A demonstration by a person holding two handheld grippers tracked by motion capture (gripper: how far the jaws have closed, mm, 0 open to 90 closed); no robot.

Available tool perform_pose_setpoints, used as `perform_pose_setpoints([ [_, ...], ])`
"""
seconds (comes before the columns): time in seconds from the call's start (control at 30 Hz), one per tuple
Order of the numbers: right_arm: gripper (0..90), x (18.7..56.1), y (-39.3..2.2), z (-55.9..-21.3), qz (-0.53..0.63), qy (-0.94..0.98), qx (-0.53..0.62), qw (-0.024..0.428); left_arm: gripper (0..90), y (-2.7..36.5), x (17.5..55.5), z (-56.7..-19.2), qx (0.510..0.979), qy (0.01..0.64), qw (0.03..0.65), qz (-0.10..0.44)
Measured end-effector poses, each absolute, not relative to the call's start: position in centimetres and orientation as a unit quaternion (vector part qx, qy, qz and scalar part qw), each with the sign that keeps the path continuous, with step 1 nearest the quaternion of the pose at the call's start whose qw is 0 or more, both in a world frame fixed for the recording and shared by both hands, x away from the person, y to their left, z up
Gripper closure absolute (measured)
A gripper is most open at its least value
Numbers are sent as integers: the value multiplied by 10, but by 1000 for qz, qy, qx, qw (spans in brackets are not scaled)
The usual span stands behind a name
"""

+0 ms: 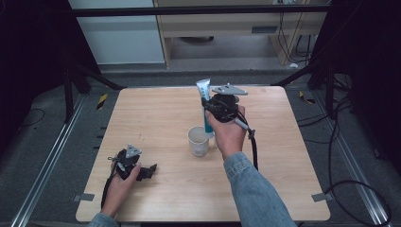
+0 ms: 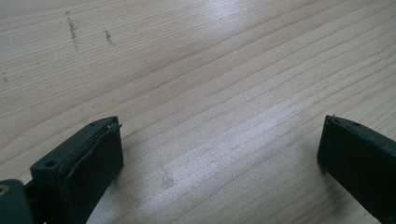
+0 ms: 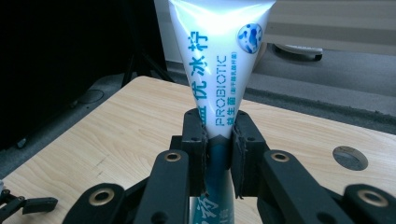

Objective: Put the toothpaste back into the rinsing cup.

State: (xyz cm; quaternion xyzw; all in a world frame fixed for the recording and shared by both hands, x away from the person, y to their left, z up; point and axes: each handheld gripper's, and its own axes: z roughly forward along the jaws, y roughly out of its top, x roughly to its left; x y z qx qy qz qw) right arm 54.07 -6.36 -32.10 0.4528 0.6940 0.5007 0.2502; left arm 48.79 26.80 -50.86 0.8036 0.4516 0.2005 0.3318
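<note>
Hiding tube (image 3: 219, 70) bottom: right gripper (image 3: 218, 140); cap likely downward.

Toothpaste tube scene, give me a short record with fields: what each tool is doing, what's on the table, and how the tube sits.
right tool: shut on the toothpaste tube, held upright, crimped flat end up
tube position: raised, just behind the cup in the high view
cup: white, upright on the wooden table, open top
left tool: open, nothing between its jaws, low over bare wood near the table's front left
left hand: resting on the table
</note>
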Motion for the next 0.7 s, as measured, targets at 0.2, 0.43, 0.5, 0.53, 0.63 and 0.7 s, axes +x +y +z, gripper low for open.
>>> perform_pose_setpoints([
  [0.2,780,538,-59,-324,507,690,449,256,0,268,488,-509,804,451,332,201],
  [0.43,780,536,-51,-324,521,681,442,264,0,268,488,-509,804,452,332,201],
  [0.5,780,535,-50,-325,523,679,441,267,0,268,488,-509,804,451,332,201],
  [0.53,780,535,-49,-326,525,678,440,267,0,268,488,-509,804,451,332,201],
  [0.63,780,534,-48,-330,530,674,439,270,0,268,488,-509,804,451,332,201],
  [0.7,780,533,-47,-333,532,672,438,271,0,268,488,-509,804,451,332,201],
])
